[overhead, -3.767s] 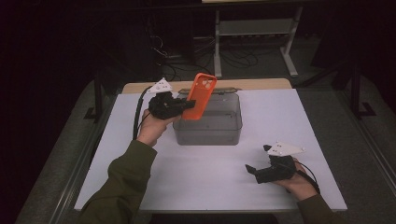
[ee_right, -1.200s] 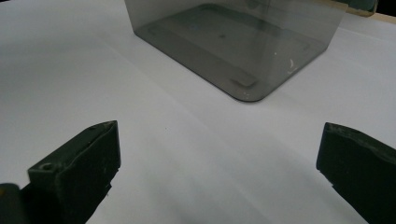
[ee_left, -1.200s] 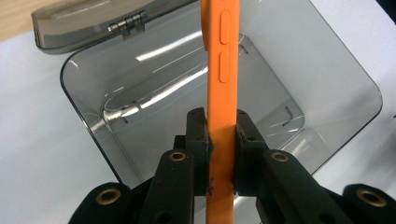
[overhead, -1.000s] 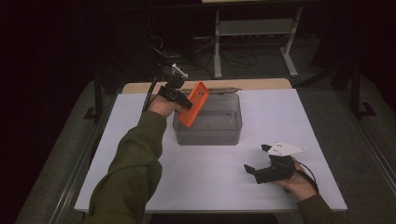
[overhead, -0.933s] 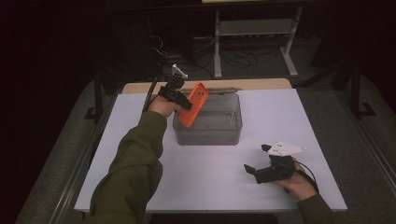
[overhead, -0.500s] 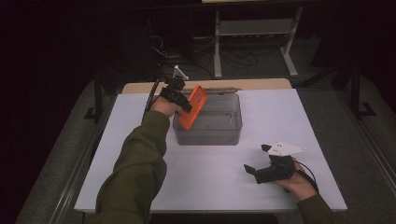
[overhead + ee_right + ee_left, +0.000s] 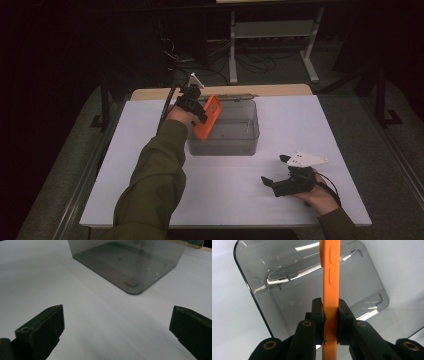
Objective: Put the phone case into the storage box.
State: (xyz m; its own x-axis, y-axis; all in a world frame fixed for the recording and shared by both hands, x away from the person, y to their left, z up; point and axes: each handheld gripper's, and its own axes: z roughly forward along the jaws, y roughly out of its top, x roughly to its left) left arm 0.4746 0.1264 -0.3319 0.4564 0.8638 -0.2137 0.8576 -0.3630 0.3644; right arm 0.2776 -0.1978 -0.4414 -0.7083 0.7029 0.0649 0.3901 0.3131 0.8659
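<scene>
- Left gripper is held above the left end of the clear grey bin; the person's arm in an olive sleeve stretches up from the near edge of the table to reach it
- Its jaws are clamped on an orange phone case, pads pressing both flat faces; in the left gripper view the case stands edge-on between the jaws, side button covers facing the camera
- In the high view the case is tilted, its lower end down inside the bin at the left wall and its upper end leaning toward the back right
- The left gripper view looks straight down into the bin; the floor shows nothing but reflections
- Whether the case touches the bin wall or floor cannot be told
- Right gripper rests low at the near right of the white table, well apart from the bin, the hand behind it
- Its jaws are spread wide with nothing between them; in the right gripper view bare table lies between the two black jaws, and the bin's near corner sits farther off
- Bin stands near the back middle of the table, a wooden strip running behind it
</scene>
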